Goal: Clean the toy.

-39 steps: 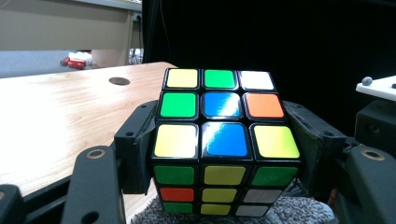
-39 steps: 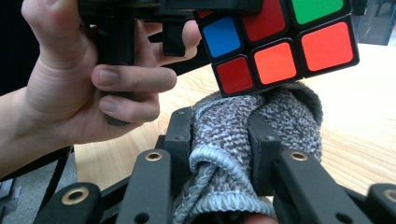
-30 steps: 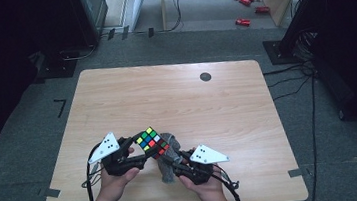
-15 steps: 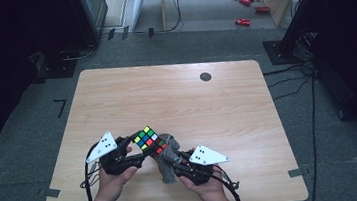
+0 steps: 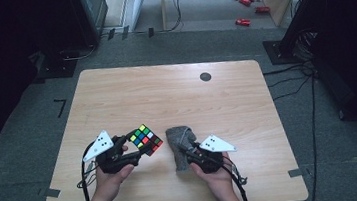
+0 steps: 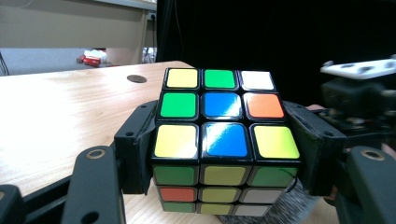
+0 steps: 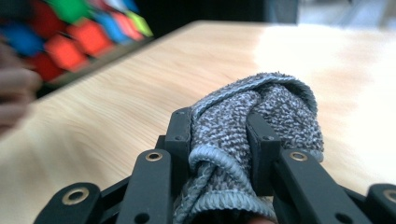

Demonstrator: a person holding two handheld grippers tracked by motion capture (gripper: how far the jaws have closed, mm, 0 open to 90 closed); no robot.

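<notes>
Change since earlier frame: right gripper and its grey cloth now sit apart from the puzzle cube, where a second ago cloth and cube touched; cube and left gripper hold their place.
Left gripper: jaws clamp the cube by two opposite side faces.
Right gripper: jaws pinch a bunched fold of the cloth, narrow gap.
Cube location: raised just above the table, near its front edge, left of the cloth.
Cube pointing: no long axis; one corner faces the far edge, top face tilts toward the high view.
Cloth axis: runs along the jaws, free end toward the far edge.
Wiping step, judged: keep the cube clamp firm, bring the rounded cloth end back flat on one face, stroke across without snagging the sticker edges.
</notes>
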